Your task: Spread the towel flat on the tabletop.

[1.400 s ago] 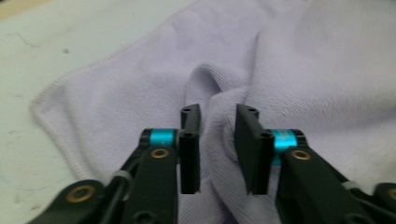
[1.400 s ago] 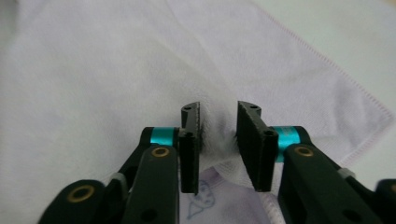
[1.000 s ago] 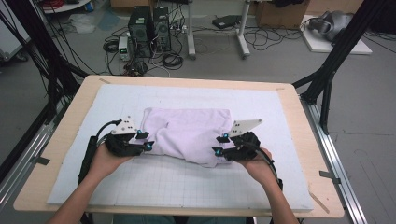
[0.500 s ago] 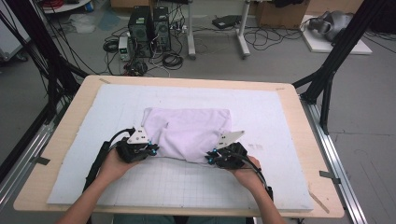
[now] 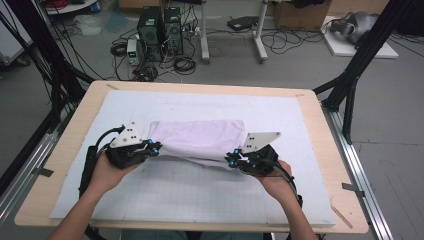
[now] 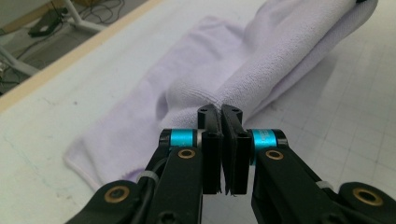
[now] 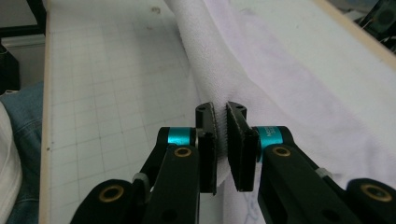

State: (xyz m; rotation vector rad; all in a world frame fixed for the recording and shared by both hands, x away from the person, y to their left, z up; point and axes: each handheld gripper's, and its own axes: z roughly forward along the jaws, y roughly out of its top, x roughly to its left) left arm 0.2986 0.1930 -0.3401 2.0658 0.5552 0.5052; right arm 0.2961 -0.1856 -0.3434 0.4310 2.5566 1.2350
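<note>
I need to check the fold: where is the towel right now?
In the high view the towel lies mid-table on the white mat, its near edge lifted, pinched between the left gripper and the right gripper.

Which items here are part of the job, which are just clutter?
In the job: lilac towel, left gripper and right gripper, both clamped on its near edge; white mat.
Lying about: computer towers, floor cables, table legs.

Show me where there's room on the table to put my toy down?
The white gridded mat is bare between the pale lilac terry towel and the near table edge, and between the towel and the far edge. The middle is crowded: both hand-held grippers grip the towel.
</note>
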